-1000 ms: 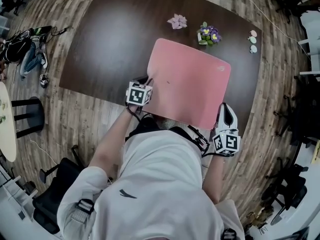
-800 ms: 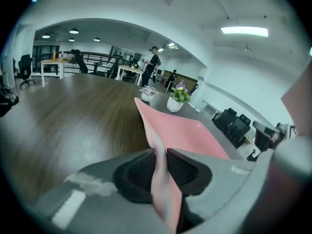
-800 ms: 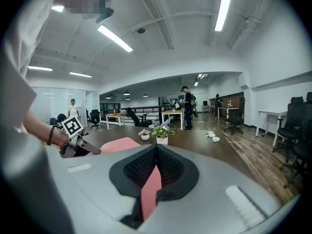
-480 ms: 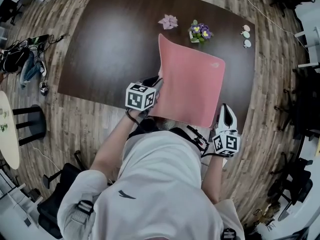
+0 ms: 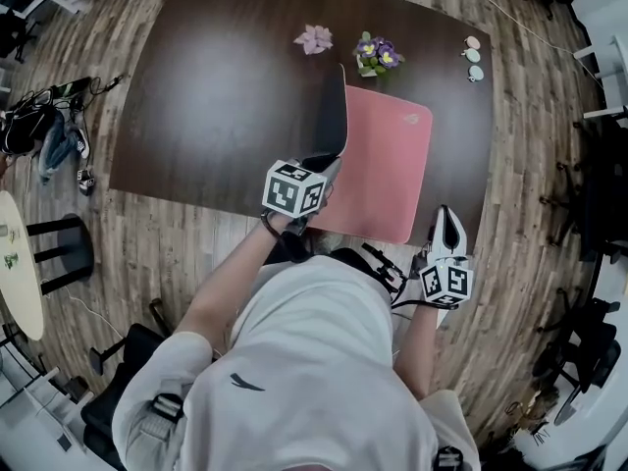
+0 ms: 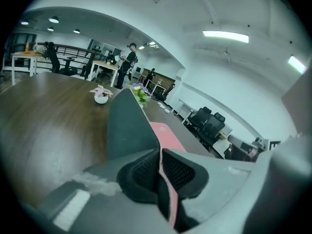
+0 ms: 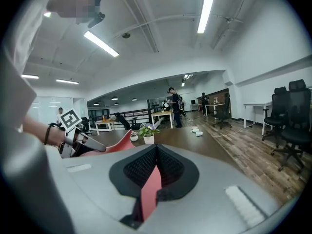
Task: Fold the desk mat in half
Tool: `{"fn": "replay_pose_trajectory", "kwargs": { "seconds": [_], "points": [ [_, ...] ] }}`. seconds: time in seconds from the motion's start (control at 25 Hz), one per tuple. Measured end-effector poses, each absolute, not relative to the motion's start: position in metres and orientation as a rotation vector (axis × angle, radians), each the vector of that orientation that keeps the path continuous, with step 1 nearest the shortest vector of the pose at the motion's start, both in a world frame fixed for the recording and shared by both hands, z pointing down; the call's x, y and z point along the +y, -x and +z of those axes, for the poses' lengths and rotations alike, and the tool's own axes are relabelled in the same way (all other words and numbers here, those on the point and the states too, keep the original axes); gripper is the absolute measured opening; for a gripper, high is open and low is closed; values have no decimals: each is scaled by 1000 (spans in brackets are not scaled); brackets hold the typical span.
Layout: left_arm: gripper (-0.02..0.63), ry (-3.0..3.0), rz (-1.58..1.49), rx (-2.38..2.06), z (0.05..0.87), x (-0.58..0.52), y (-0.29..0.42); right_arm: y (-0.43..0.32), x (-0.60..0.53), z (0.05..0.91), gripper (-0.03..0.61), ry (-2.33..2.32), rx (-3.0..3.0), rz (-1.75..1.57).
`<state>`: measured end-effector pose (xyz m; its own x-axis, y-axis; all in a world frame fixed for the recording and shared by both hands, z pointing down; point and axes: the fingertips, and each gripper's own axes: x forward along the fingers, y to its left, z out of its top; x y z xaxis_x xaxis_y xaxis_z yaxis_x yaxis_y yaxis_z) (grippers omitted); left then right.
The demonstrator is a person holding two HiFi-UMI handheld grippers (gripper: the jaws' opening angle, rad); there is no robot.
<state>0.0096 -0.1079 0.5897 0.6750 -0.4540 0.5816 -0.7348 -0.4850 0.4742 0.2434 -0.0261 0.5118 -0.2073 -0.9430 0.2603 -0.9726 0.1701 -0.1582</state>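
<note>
The pink desk mat [image 5: 385,165] lies on the dark table [image 5: 196,96], its left side lifted and curled over so the dark underside [image 5: 334,116] faces left. My left gripper [image 5: 324,167] holds that raised side near the front; its jaws are closing with the mat's edge [image 6: 168,199] pinched between the pads. In the left gripper view the dark underside [image 6: 129,126] stands upright ahead. My right gripper [image 5: 444,219] sits at the mat's front right corner, shut, with a pink strip of mat [image 7: 151,191] between its pads. The raised fold [image 7: 117,144] shows in the right gripper view.
A potted purple flower [image 5: 377,56] and a pink paper flower [image 5: 316,38] stand just behind the mat. Small round items [image 5: 472,57] lie at the table's far right. A stool [image 5: 59,248] and bags [image 5: 39,106] are on the wooden floor at left.
The left gripper has lifted the mat's left side and swung it up and to the right, so the dark underside now shows. The right gripper has stayed in place.
</note>
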Motion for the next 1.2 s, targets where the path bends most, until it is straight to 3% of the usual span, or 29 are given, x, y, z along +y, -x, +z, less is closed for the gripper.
{"fn": "replay_pose_trajectory", "kwargs": {
  "seconds": [0.6, 0.8, 1.04, 1.2],
  "points": [
    [36, -2093, 671, -702, 662, -85, -107, -292, -4, 523, 5, -1974, -2223, 511],
    [37, -2080, 697, -704, 669, -85, -112, -267, -5, 556, 8, -1695, -2359, 831],
    [37, -2078, 676, -721, 663, -87, -108, -178, -6, 619, 151, -1164, -2385, 1056],
    [37, -2082, 665, -719, 659, -88, -104, -128, -16, 643, 178, -997, -2400, 1072]
  ]
}}
